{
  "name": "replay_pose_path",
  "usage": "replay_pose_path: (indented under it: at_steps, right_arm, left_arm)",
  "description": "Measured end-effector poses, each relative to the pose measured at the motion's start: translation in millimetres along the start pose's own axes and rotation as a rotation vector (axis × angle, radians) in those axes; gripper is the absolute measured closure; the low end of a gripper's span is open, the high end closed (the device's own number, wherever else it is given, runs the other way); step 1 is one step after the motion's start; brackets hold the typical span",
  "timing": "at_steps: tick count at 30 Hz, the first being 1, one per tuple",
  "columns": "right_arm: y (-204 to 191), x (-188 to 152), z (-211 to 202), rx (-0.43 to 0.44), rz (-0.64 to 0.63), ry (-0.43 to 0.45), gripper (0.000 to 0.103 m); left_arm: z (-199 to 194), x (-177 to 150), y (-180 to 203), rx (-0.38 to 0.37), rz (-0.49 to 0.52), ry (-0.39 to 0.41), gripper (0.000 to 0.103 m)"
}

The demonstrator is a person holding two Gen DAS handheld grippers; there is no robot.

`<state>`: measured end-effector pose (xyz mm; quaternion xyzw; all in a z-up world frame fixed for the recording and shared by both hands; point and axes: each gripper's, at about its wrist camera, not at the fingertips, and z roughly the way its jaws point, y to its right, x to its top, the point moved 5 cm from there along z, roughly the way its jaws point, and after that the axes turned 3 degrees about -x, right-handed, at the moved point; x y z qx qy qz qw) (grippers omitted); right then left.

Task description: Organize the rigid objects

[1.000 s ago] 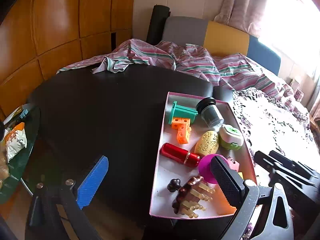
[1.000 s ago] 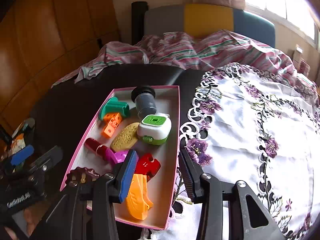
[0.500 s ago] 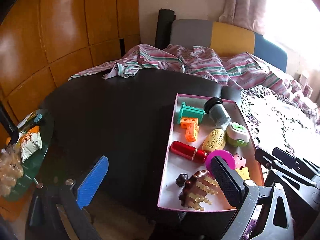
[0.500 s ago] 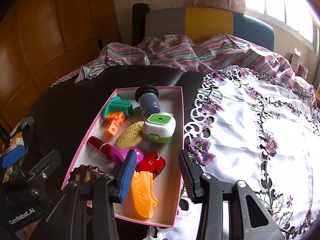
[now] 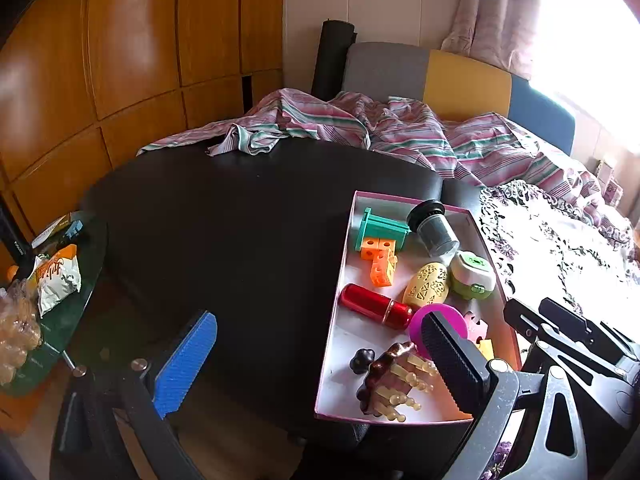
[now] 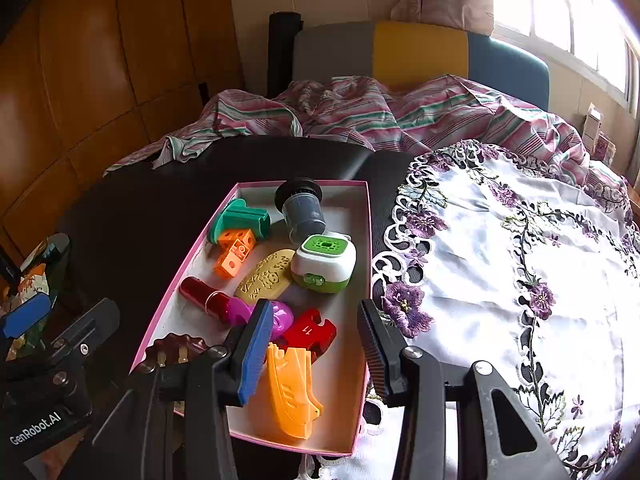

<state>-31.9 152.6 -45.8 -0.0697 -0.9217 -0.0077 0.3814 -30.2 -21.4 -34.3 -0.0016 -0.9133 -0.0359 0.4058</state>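
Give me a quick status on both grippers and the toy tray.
Left gripper open, empty. Right gripper open, empty, over the tray's near end. Pink tray full of toys on the black table. Nothing blocking.

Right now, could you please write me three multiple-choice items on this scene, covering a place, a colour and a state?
1. Where do the toys lie?
A. on the embroidered cloth
B. in the pink-edged box
C. on the striped blanket

2. What colour is the lid of the small white case?
A. green
B. blue
C. red

3. How does the right gripper stand?
A. shut on the orange piece
B. shut on the red cylinder
C. open, holding nothing

Answers:
1 B: the pink-edged box holds them all.
2 A: the small white case has a green top.
3 C: the right gripper shows a gap between its pads, above the box.
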Motion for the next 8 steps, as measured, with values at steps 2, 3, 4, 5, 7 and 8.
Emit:
replay_pose_path:
  at_steps: [2, 3, 4, 5, 7, 8]
  right_arm:
    - [0.0, -0.1, 0.0, 0.003, 0.000, -0.001, 0.059]
    - [-0.3, -0.1, 0.1, 0.002, -0.001, -0.001, 0.059]
    - [-0.4, -0.1, 0.2, 0.002, -0.002, -0.001, 0.059]
    - [-0.4, -0.1, 0.4, 0.005, -0.001, -0.002, 0.059]
    - [-0.9, -0.4, 1.2, 0.009, 0.000, -0.005, 0.059]
    - [-1.1, -0.5, 1.0, 0.008, -0.002, -0.004, 0.059]
  left_arm:
    - [0.2, -0.4, -0.8, 0.007, 0.004, 0.004, 0.000]
    - [0.8, -0.8, -1.0, 0.011, 0.007, 0.006, 0.001]
    - [0.5, -1.2, -0.9, 0.015, 0.012, 0.011, 0.001]
    - [0.2, -1.8, -0.8, 0.017, 0.017, 0.014, 0.001]
    - [0.1, -2.3, -0.2, 0.013, 0.019, 0.013, 0.001]
    - [0.5, -2.0, -0.1, 0.007, 0.018, 0.009, 0.001]
